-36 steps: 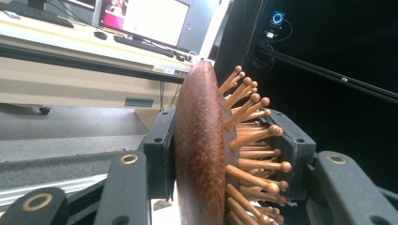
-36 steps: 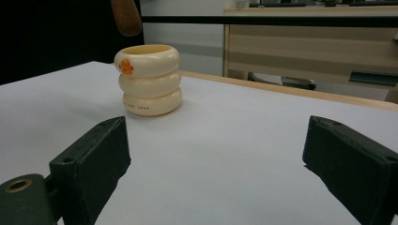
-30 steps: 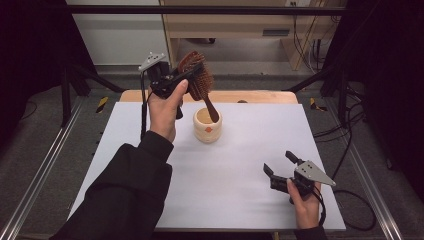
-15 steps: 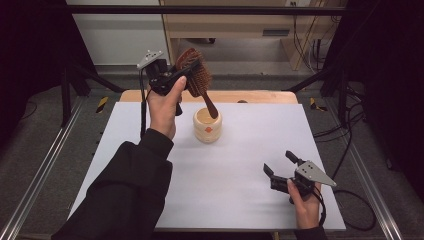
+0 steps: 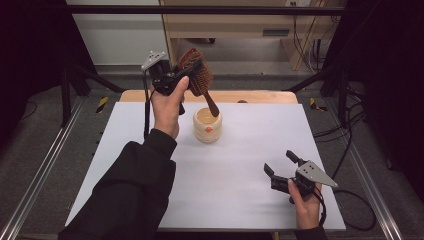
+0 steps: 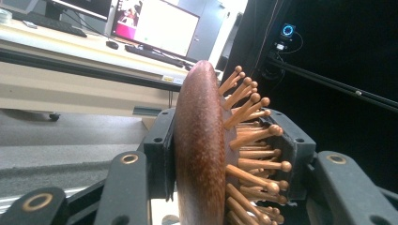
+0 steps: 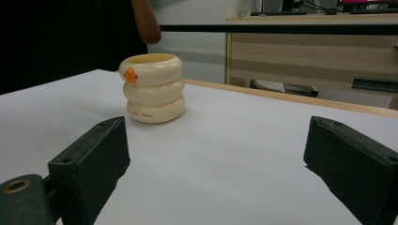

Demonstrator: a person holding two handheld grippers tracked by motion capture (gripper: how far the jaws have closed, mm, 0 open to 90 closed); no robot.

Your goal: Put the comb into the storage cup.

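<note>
Wooden brush (image 5: 196,75) clamped in left gripper (image 5: 172,80), raised above cream cup (image 5: 207,125), handle tip over its rim. Right gripper (image 5: 280,170) on table (image 5: 240,200), jaws wide. Left gripper view: pads squeeze brush head (image 6: 202,150). Right gripper view: cup (image 7: 152,93) ahead, handle tip (image 7: 146,21) above.

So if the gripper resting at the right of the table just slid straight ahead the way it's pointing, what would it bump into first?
Probably the cream cup. The right gripper has its jaws wide apart, and bare white table lies ahead. The cup stands left of centre, so the gripper might only clip it or slip past.
</note>
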